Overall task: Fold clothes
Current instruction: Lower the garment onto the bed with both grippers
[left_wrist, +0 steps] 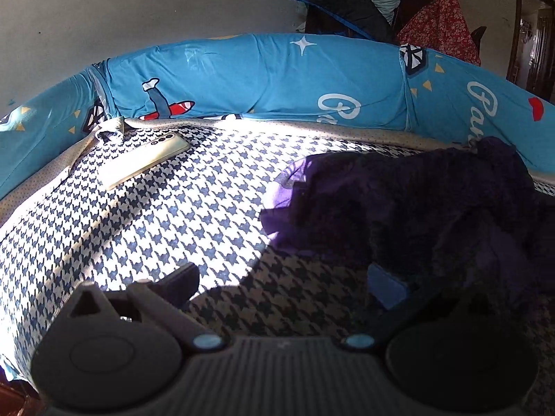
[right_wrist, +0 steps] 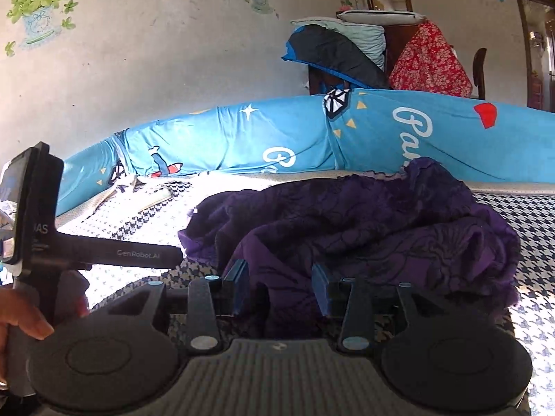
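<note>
A crumpled dark purple lace garment [left_wrist: 416, 215] lies on the houndstooth bed sheet [left_wrist: 173, 228], partly in shadow. My left gripper [left_wrist: 282, 286] stands wide open just left of the garment's near edge, with only sheet between its fingers. In the right wrist view the same garment [right_wrist: 364, 222] is heaped straight ahead. My right gripper [right_wrist: 279, 287] is partly open, and a fold of the purple cloth lies between its blue pads [right_wrist: 321, 294]. The left gripper's dark finger [right_wrist: 149, 254] reaches in from the left, its tip close to the garment's edge, held by a person's hand [right_wrist: 20, 315].
A pale phone [left_wrist: 142, 163] lies on the sheet at the far left. A long blue printed bolster [left_wrist: 260, 76] runs along the bed's far side by the wall. Behind it are piled pillows [right_wrist: 347, 34] and a red floral cloth [right_wrist: 430, 59].
</note>
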`<state>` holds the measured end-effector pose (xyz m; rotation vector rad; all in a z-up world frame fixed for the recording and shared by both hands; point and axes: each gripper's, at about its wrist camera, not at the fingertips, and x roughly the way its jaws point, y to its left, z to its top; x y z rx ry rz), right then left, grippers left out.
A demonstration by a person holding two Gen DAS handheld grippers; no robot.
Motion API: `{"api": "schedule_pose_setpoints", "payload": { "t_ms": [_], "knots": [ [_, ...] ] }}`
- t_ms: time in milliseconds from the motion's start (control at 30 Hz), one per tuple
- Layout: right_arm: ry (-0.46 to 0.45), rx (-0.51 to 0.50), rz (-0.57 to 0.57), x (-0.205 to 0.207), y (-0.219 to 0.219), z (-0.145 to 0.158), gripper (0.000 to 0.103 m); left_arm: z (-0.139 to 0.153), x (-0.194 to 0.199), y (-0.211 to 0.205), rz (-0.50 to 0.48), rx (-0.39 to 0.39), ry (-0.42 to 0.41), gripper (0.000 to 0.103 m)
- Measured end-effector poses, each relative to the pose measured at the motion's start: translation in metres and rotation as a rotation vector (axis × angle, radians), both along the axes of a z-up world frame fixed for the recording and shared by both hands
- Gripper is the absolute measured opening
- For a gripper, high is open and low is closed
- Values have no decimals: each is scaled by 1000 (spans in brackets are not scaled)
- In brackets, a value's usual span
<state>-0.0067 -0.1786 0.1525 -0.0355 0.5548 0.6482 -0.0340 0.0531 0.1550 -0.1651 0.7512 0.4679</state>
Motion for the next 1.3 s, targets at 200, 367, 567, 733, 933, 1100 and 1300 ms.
{"api": "schedule_pose_setpoints", "payload": {
  "t_ms": [200,367,567,733,933,1100,1300],
  "knots": [
    [89,19,-169,24,-19,-12,46,-6,4,-27,-106,13,-39,103],
    [195,130,-324,44,-44,-18,57,-18,7,-39,-167,11,-54,103],
    [314,247,-452,66,-60,-29,67,-27,15,-43,-214,-58,-63,103],
    [386,305,-495,79,-55,-41,68,-33,19,-49,-254,-59,-67,103],
    [337,307,-548,86,-41,-45,66,-41,26,-53,-280,-38,-56,103],
    [292,276,-555,88,-31,-44,14,-47,33,-50,-261,-63,-43,103],
    [174,232,-544,72,-37,-27,7,-49,34,-42,-204,-32,-40,103]
  ]
}}
